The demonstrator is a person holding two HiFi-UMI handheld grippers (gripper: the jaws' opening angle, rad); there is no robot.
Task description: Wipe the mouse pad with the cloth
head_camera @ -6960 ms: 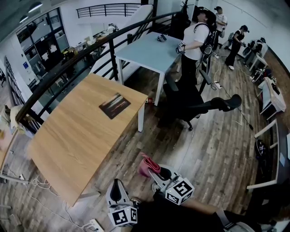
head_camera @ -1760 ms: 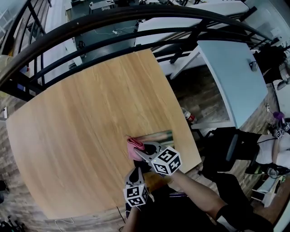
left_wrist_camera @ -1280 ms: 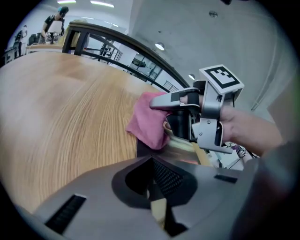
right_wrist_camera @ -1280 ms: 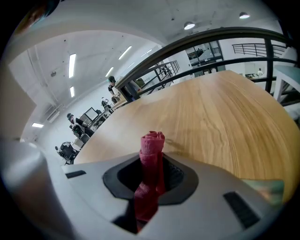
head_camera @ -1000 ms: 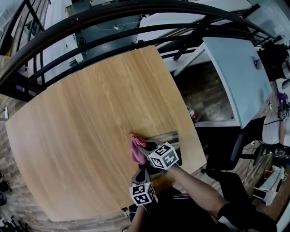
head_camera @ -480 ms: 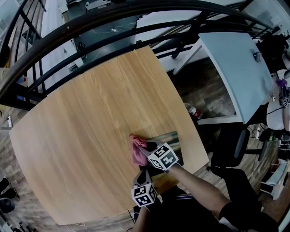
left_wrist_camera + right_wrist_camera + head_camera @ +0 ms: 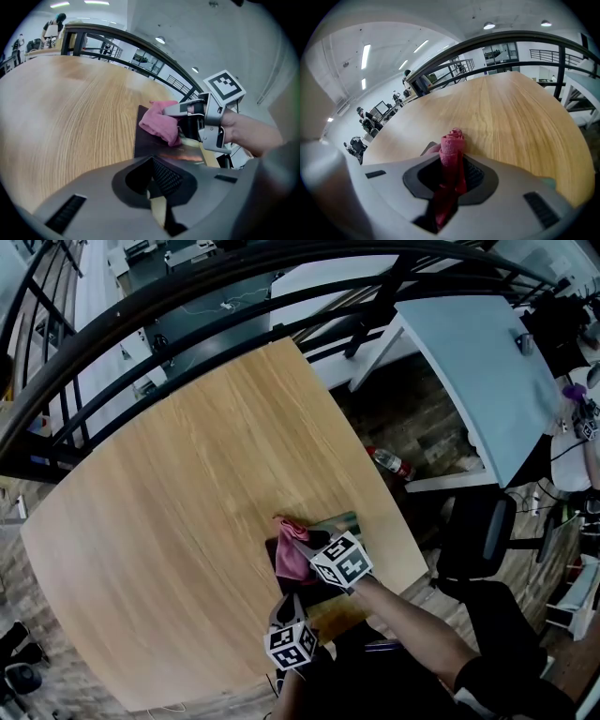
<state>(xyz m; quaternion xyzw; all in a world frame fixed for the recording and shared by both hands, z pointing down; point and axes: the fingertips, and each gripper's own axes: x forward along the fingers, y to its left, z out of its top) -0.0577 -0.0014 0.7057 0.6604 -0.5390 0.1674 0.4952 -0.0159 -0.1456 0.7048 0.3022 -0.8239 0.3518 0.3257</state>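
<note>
Where the head view looks down on the wooden table (image 7: 178,465), the right claw (image 7: 302,542) is closed on a pink cloth (image 7: 292,561), which hangs bunched below its tips and lies on the dark mouse pad (image 7: 273,566). The left claw (image 7: 287,604) sits just behind the right one, at the pad's near edge

In the left claw's view, the left claw (image 7: 157,185) has its jaws drawn together with nothing between them that I can make out. The pad (image 7: 145,140) begins right at its tips, though whether it presses down there I cannot tell. Just ahead, the right claw (image 7: 171,111) holds the cloth (image 7: 161,124) down onto the pad's far half

In the right claw's view, the jaws of the right claw (image 7: 452,173) are clamped on a rolled fold of the cloth (image 7: 451,143), which stands up between them and trails back toward the camera. A dark sliver of pad (image 7: 427,150) shows just left of the tips, and bare table (image 7: 501,117) stretches beyond

The cloth looks soft, light and limp, so I judge it will fold and drag rather than push flat. A pinch on a thick gathered fold, as here, seems the safest hold. The pad looks thin, light and flexible, likely to slide or curl on the smooth wood, so it probably wants pinning at the near edge beside the left claw while the cloth sweeps away from that point
</note>
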